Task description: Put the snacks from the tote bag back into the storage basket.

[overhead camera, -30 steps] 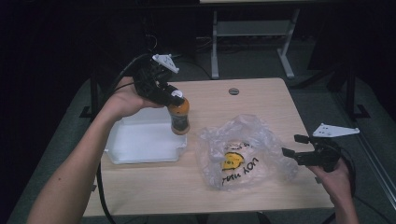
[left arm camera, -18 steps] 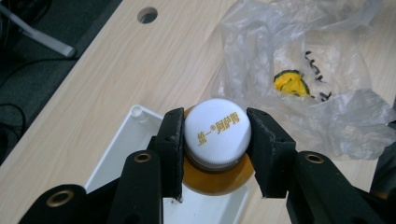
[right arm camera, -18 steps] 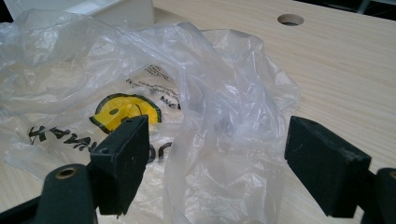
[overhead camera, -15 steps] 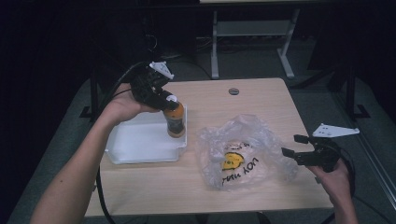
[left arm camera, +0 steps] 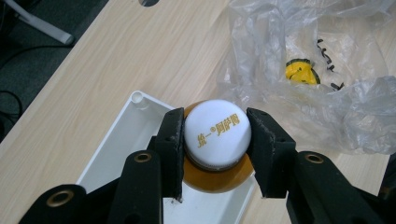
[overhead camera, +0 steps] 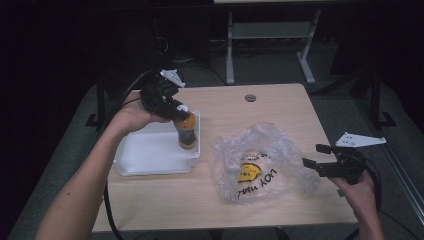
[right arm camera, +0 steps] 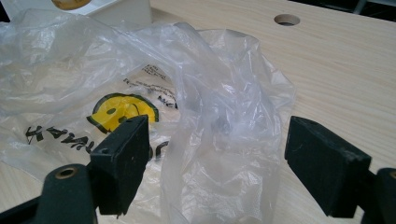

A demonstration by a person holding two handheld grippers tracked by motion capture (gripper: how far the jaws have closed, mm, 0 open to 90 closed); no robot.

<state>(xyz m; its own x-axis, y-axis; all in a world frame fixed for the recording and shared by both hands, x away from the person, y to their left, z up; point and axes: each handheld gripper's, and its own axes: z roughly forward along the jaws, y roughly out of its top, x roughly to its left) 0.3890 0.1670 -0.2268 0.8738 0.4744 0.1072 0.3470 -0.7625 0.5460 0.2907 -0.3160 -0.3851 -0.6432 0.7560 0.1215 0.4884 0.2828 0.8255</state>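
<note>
The bottle (overhead camera: pixel 186 131) has come down since a second ago and now stands in the white tray (overhead camera: pixel 150 155), the left gripper (left arm camera: pixel 215 140) clamped on its cap. The right gripper (right arm camera: pixel 217 158), apart, waits at the plastic bag (overhead camera: pixel 260 160) on the counter (overhead camera: pixel 280 105); release probably follows.

Dim room — wooden table (overhead camera: pixel 280 107), grey floor (overhead camera: pixel 280 67)
</note>
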